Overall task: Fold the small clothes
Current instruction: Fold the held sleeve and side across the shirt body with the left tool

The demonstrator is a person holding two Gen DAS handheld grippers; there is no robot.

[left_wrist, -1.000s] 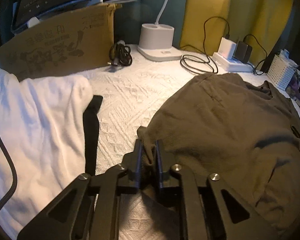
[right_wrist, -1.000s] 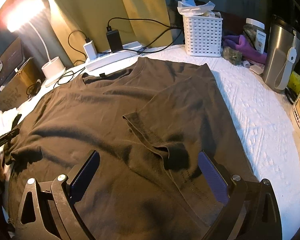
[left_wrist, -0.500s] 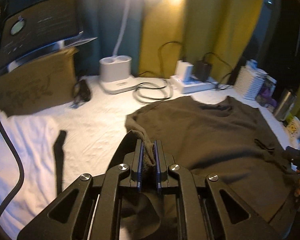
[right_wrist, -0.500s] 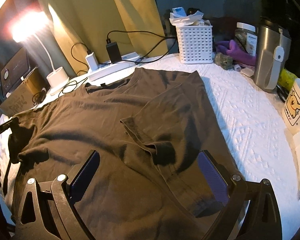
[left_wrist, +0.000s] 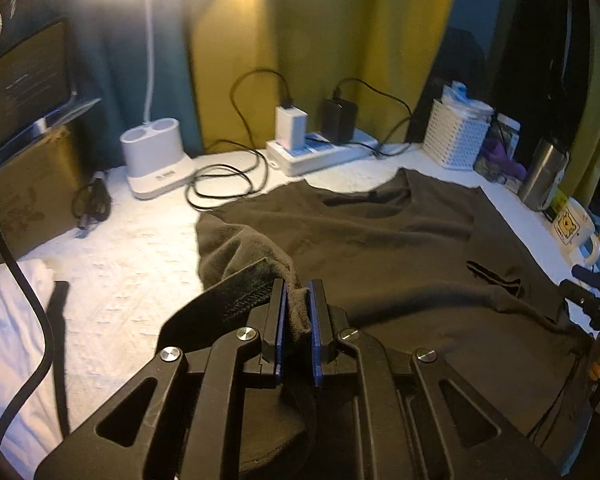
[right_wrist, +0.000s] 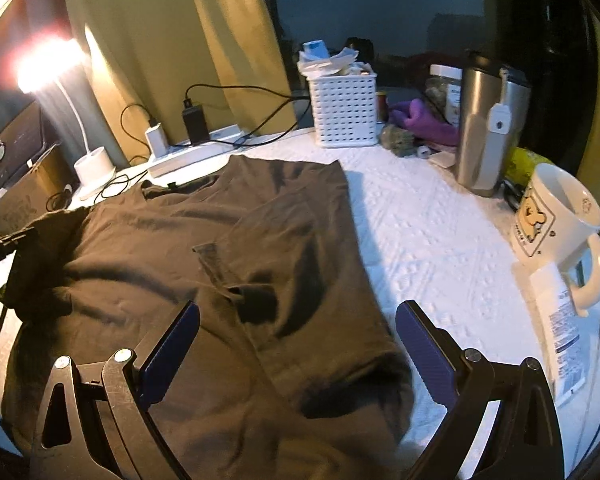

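A dark olive T-shirt point(left_wrist: 400, 264) point(right_wrist: 220, 248) lies spread on the white textured cover, neckline toward the far side. My left gripper point(left_wrist: 297, 304) is shut on the hemmed sleeve edge point(left_wrist: 244, 292), which is lifted off the cover and drawn over the shirt's body. In the right wrist view that same gripper point(right_wrist: 10, 242) shows at the left edge with the raised fabric. My right gripper point(right_wrist: 298, 332) hovers open above the shirt's right half, where the other sleeve point(right_wrist: 236, 276) lies folded inward; nothing sits between its blue pads.
A white cloth point(left_wrist: 8, 320) lies at the left. Along the far side stand a lamp base point(left_wrist: 154, 156), cables, a power strip with chargers point(left_wrist: 320, 148), a white basket point(right_wrist: 344, 112), a steel tumbler point(right_wrist: 488, 128) and a mug point(right_wrist: 560, 216). A cardboard box point(left_wrist: 24, 196) is far left.
The left gripper rose and carried the gripped sleeve to the right, over the shirt. The right gripper pulled back a little, still open.
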